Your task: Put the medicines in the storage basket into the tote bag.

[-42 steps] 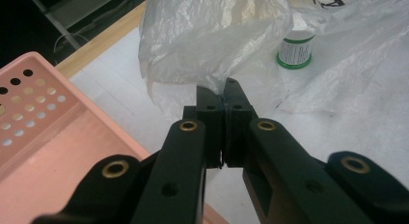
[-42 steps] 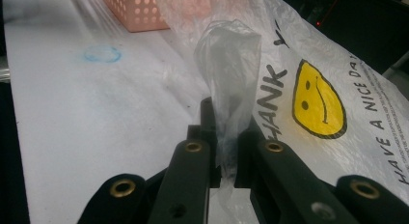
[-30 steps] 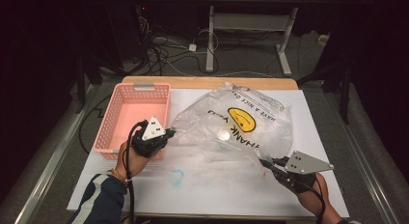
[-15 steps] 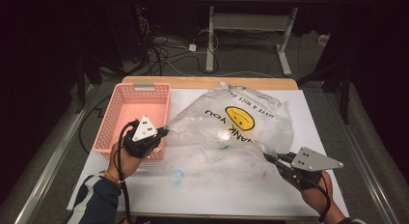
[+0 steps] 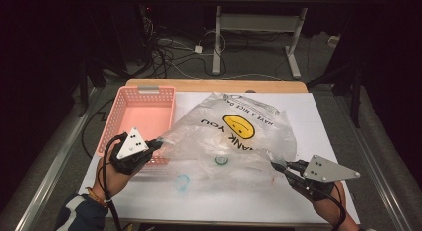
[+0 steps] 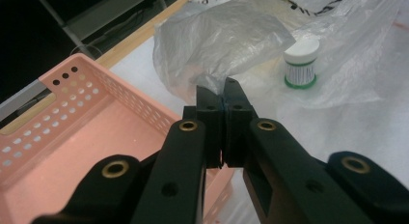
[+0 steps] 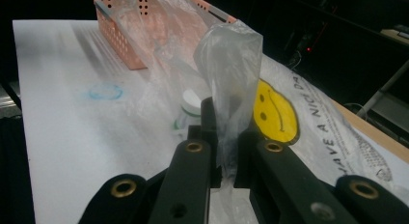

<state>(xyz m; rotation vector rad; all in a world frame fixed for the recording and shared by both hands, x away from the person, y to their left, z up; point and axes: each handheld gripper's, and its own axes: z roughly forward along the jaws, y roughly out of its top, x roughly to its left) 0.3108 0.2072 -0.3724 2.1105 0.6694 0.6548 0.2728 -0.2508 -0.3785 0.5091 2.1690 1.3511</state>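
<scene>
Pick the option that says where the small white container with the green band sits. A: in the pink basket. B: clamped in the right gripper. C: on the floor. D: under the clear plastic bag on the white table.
D: the container stands on the white table, covered by the clear plastic bag, outside the pink basket.

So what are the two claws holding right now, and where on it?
Both hold the clear plastic bag. The left claw pinches its edge beside the pink basket; the right claw is clamped on a fold at the bag's opposite edge.
</scene>
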